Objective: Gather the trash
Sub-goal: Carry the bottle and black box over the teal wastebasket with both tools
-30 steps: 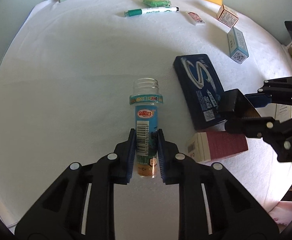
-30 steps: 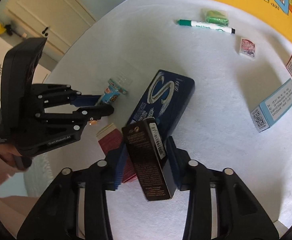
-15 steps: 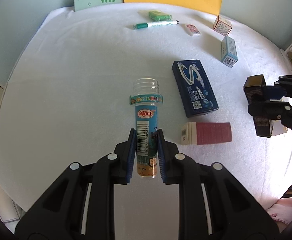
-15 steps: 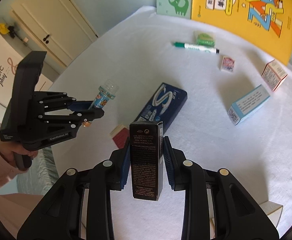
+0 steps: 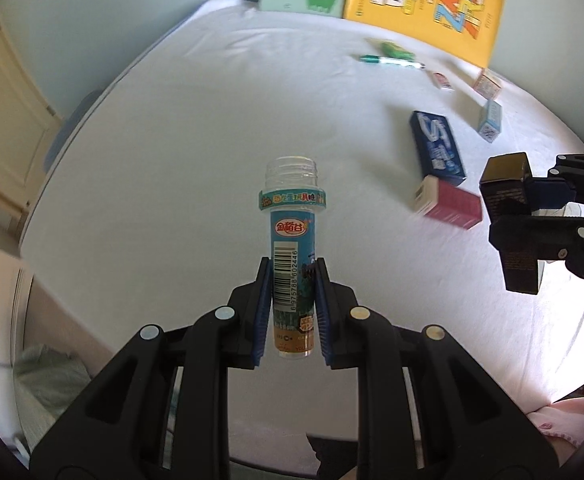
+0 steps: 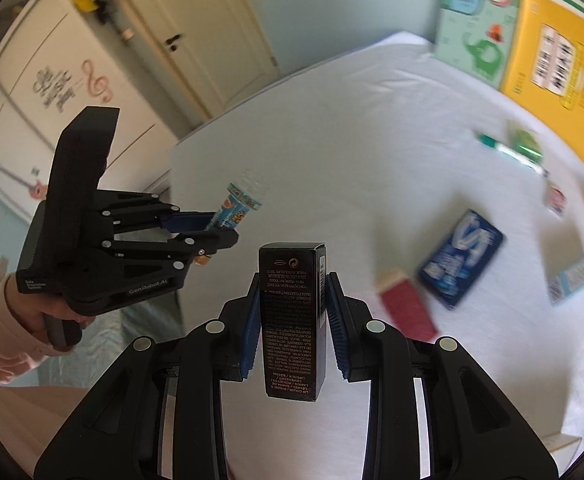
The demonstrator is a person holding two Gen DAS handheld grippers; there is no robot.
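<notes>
Bottle [image 5: 292, 256] between left fingers [image 5: 262, 304], black box [image 6: 292, 320] between right fingers [image 6: 337, 320].

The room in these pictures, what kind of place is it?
Probably a home bedroom or child's room: a bed-like surface under a white sheet, children's books against the wall, and a white wardrobe with music decals.

In the left wrist view, the bottle [image 5: 293, 248] is sitting at the centre; the gum pack [image 5: 437, 146] is lying at the upper right, with the carton [image 5: 448, 205] touching it below.
</notes>
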